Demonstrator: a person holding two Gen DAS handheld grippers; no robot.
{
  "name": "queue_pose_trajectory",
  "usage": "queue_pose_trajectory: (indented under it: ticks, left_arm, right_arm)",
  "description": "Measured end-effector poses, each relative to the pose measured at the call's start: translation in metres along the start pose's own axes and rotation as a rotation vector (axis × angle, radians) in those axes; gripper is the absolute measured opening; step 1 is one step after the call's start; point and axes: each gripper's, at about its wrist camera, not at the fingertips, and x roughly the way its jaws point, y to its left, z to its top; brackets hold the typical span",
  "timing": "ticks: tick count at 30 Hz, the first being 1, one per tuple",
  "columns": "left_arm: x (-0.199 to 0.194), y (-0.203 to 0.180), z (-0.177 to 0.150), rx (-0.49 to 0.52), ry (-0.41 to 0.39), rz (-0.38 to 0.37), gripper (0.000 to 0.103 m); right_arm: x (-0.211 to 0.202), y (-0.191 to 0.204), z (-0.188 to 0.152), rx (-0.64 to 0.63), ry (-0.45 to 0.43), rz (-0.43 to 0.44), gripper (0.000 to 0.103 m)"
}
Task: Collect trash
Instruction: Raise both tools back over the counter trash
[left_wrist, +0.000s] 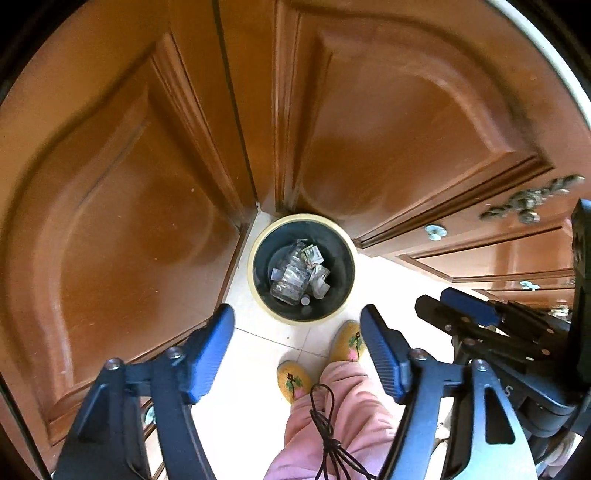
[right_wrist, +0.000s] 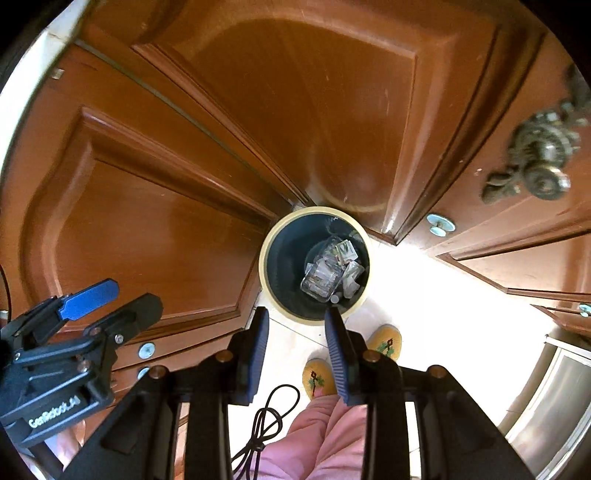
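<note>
Down on the pale tiled floor (left_wrist: 258, 387), wedged into the corner where two brown panelled cabinet doors (left_wrist: 122, 206) meet, stands the waste bin (left_wrist: 258, 295), dark inside with a cream rim. That corner spot keeps it out of the walkway yet right at the person's feet, whose yellow embroidered slippers (left_wrist: 349, 343) stand just in front of it. The collected trash (left_wrist: 299, 273) already lies at the bottom: a crumpled clear plastic bottle, scraps of paper and wrappers, a small cap.

Both claws hang above the bin mouth, pointing steeply down, which is the natural pose for dropping things in. The left claw (left_wrist: 297, 352) stands wide apart with nothing between its blue pads. The right claw (right_wrist: 297, 354) is parted more narrowly, and it too holds nothing; only floor and bin rim show through the gap. Judging by this, the drop is done and both hands are free for whatever rubbish remains elsewhere.

A black cable (right_wrist: 266, 417) dangles loosely over the pink trouser leg (right_wrist: 321, 435), clear of the bin. An ornate metal knob (right_wrist: 535, 162) sits on the drawer front to the right.
</note>
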Motion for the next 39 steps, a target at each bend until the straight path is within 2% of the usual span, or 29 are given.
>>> queue_pose_trajectory:
  ticks: [4,7,12,18,21,26,34,39]
  left_arm:
    - [-0.031,-0.007,-0.001,0.021,-0.024,-0.016,0.077]
    - [-0.057,-0.013,0.001,0.042,-0.046,-0.023,0.081]
    - [-0.108,-0.022,0.005,0.064,-0.111,-0.047,0.093]
    - [-0.171,-0.029,0.02,0.063,-0.182,-0.135,0.094]
    - [-0.203,-0.036,0.03,0.084,-0.233,-0.158,0.099]
    - [-0.258,-0.051,0.047,0.136,-0.321,-0.201,0.1]
    - [-0.33,-0.078,0.076,0.219,-0.476,-0.172,0.1]
    - [-0.36,-0.084,0.098,0.236,-0.566,-0.124,0.1]
  right_arm:
    - [-0.031,0.004,-0.006,0.013,-0.034,0.012,0.048]
    - [-0.059,0.007,-0.011,0.023,-0.068,0.011,0.06]
    - [-0.109,0.01,-0.017,0.037,-0.148,0.003,0.072]
    - [-0.183,0.018,-0.018,0.05,-0.291,-0.027,0.074]
    - [-0.22,0.024,-0.013,0.041,-0.388,-0.045,0.076]
    - [-0.282,0.033,-0.005,0.037,-0.526,-0.055,0.078]
    - [-0.351,0.041,0.011,0.019,-0.643,-0.066,0.078]
    - [-0.384,0.029,0.038,0.057,-0.661,-0.041,0.078]
